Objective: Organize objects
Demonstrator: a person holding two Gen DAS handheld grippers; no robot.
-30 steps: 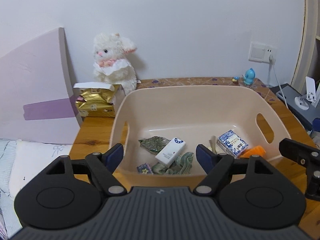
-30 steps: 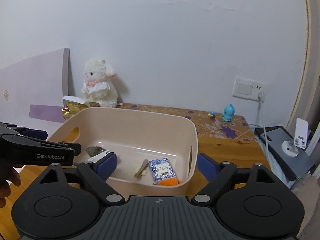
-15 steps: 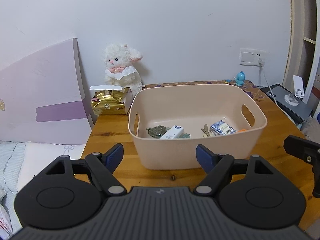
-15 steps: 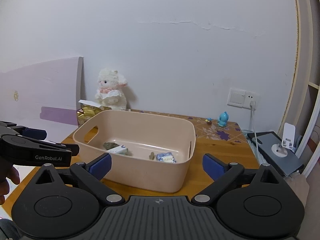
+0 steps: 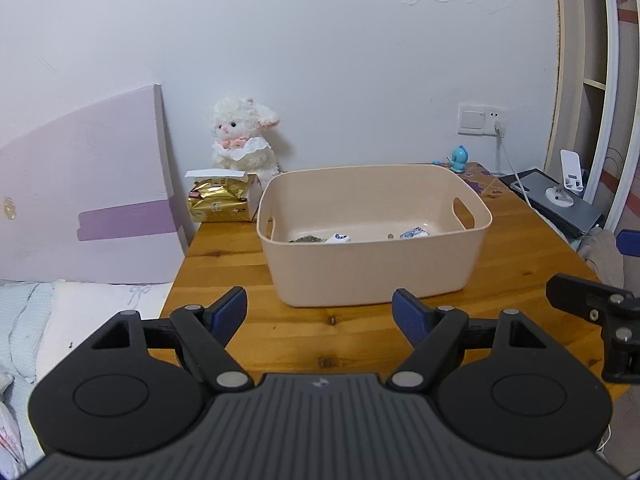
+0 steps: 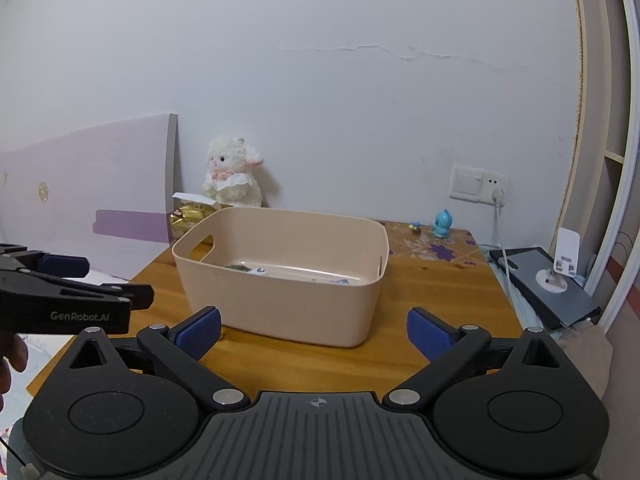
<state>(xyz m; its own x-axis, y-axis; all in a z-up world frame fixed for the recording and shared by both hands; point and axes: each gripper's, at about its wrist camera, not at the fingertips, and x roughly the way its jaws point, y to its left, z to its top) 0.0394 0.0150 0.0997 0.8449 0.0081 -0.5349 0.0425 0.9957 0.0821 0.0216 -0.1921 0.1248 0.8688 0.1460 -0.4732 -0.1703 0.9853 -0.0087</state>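
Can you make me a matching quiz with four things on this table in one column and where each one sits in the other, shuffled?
Things:
1. plush lamb
2. gold foil bag
3. blue bird figurine
4. beige plastic bin

Places:
A. below the wall socket, at the table's back edge
B. middle of the wooden table
C. back left corner, against the wall
D. right in front of the plush, left of the bin

Pairs: 1-C, 2-D, 3-A, 4-B
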